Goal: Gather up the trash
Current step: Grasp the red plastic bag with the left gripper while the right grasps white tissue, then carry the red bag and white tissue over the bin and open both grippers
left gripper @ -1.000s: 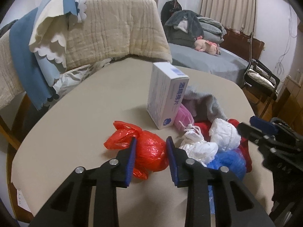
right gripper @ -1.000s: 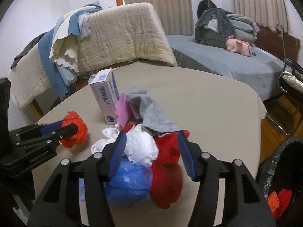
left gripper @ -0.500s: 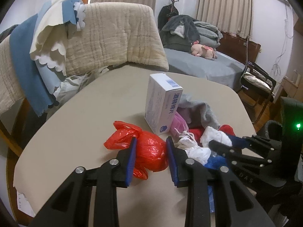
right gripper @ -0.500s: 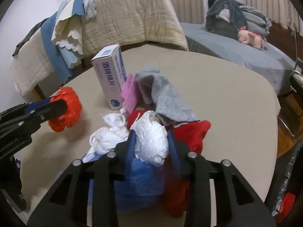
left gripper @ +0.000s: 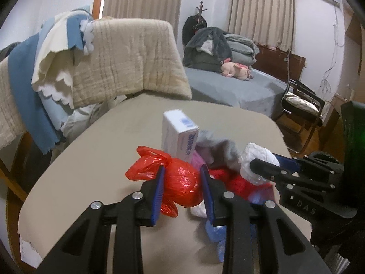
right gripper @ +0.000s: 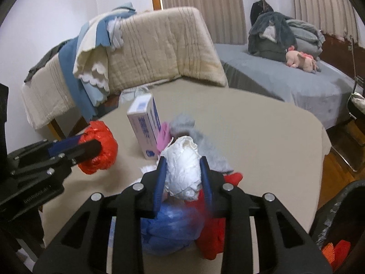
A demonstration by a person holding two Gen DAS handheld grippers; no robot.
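Both bundles lifted since the earlier frame; each gripper clamped on one.
Left gripper (left gripper: 182, 182) pinches red bag (left gripper: 181, 186); right gripper (right gripper: 182, 178) pinches white wad (right gripper: 182, 173), above table (right gripper: 262, 141); bin (right gripper: 337, 239) at 4 o'clock.

The red bag (left gripper: 181, 186) is thin crinkled plastic with a glossy shine. The white wad (right gripper: 183, 171) looks like crumpled matt paper or thin film; I cannot tell which. The left gripper (left gripper: 182, 193) and the right gripper (right gripper: 182, 183) are matt black plastic with ribbed blue pads and shiny metal rivets. The worktop (left gripper: 95, 173) has a smooth, matt beige cover. The box (right gripper: 143, 130) is smooth white cardboard. The blanket (left gripper: 127, 59) is rough quilted cloth.
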